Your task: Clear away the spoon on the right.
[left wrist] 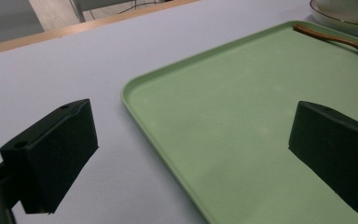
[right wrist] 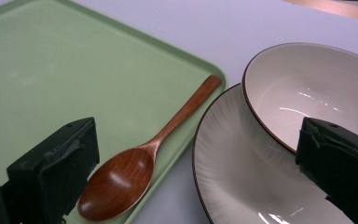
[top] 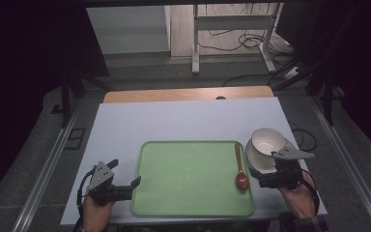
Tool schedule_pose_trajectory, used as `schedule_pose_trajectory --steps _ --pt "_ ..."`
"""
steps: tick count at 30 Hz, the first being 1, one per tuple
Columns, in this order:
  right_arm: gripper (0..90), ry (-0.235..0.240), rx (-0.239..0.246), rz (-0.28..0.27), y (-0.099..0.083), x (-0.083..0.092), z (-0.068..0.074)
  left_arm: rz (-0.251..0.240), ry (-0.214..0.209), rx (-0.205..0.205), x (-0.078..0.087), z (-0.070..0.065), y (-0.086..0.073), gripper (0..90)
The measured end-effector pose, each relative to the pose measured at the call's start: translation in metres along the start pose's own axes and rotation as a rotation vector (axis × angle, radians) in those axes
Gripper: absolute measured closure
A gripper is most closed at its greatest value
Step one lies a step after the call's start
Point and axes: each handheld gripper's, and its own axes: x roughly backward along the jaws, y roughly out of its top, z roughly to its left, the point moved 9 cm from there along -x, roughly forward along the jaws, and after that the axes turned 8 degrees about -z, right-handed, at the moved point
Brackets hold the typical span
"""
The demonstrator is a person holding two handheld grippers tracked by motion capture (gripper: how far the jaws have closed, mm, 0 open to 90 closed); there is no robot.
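Your spoon is glossy brown wood; bowl and plate look glazed ceramic; the green tray seems matt plastic.

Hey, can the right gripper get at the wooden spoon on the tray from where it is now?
Probably yes. The right gripper is open beside the tray's right edge, and the wooden spoon lies along that edge with nothing on it. The plate and the bowl on it crowd one side.

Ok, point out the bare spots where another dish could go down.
Most of the green tray is bare, from its left rim across to the wooden spoon along its right edge. The white table beyond the tray is free too. It is crowded at the right, where the bowl sits on the plate.
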Motion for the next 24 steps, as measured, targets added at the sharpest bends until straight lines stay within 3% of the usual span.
schedule_pose_trajectory --steps 24 --pt "0.0 -0.067 -0.022 -0.014 -0.018 0.024 -0.017 -0.001 0.003 0.001 0.0 0.0 0.0 1.0"
